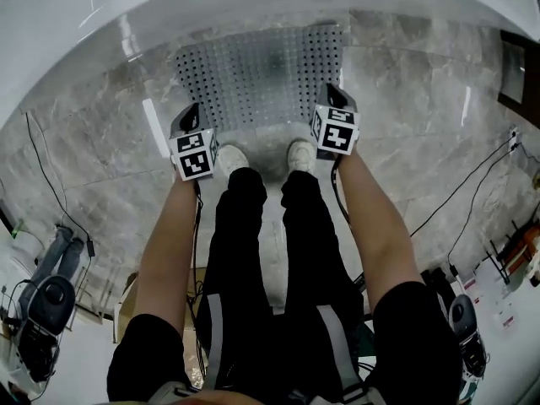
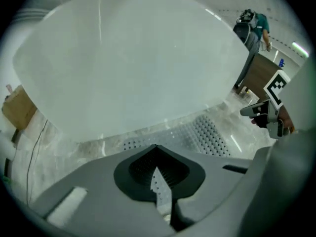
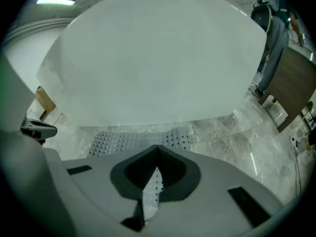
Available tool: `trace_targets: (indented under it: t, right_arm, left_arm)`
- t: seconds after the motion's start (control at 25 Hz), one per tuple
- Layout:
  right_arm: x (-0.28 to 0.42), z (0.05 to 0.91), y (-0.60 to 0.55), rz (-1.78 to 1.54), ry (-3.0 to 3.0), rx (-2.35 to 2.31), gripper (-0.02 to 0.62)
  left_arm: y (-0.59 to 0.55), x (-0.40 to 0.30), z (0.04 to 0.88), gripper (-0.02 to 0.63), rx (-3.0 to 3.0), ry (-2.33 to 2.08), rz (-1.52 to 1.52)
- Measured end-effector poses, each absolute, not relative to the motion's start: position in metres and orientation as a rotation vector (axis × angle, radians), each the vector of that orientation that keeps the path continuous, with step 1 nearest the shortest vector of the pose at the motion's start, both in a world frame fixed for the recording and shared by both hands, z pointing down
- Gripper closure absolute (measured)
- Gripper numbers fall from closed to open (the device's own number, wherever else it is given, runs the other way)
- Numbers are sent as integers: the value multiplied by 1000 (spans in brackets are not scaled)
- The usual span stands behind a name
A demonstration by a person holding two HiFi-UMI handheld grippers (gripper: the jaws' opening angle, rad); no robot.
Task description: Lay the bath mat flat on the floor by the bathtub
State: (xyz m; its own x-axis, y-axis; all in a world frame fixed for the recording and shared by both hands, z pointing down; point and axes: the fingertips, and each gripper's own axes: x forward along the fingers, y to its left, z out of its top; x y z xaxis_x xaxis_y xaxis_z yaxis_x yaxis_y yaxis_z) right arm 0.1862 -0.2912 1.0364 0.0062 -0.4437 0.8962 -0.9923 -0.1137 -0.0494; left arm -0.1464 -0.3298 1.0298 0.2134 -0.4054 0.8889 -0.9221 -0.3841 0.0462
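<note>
Right up against the bathtub (image 1: 253, 7) in the head view, the bath mat (image 1: 253, 74) is spread over the marble floor (image 1: 422, 99); it's grey and full of little holes, far edge tucked by the tub's base. The left gripper (image 1: 192, 110) sits at the mat corner away from the tub on one side and the right gripper (image 1: 332, 93) at the other; the person's white shoes (image 1: 232, 159) stand between them, just off the mat's near edge.

Left gripper view next: the left gripper (image 2: 157, 151) has its jaws pressed together on a thin strip of the bath mat (image 2: 207, 135), so it's pinching that edge; the bathtub (image 2: 128, 58) fills the upper part of the view, with the rest of the mat on the floor under its curve.

Right gripper view, same deal: the right gripper (image 3: 157, 152) is clamped on a perforated bit of the bath mat (image 3: 133, 141); the bathtub (image 3: 158, 53) looms right behind it.
</note>
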Motion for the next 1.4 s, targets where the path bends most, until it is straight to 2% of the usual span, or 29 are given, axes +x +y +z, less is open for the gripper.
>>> trace_targets:
  t: [0.28, 0.76, 0.92, 1.2, 1.4]
  right_arm:
    - [170, 864, -300, 834, -1712, 1751, 588]
    - [132, 470, -328, 577, -2302, 1984, 589]
    - [123, 351, -346, 376, -2361, 2053, 589]
    - [128, 207, -349, 203, -2421, 2147, 589]
    - [126, 134, -331, 74, -2488, 2162, 589]
  left_arm:
    - [-341, -106, 847, 601, 1980, -1361, 798]
    - [-349, -37, 463, 601, 2394, -1407, 515]
    - [-357, -37, 348, 601, 2498, -1435, 396]
    - [-354, -62, 214, 601, 2528, -1568, 209]
    - [-340, -77, 151, 601, 2593, -1656, 147]
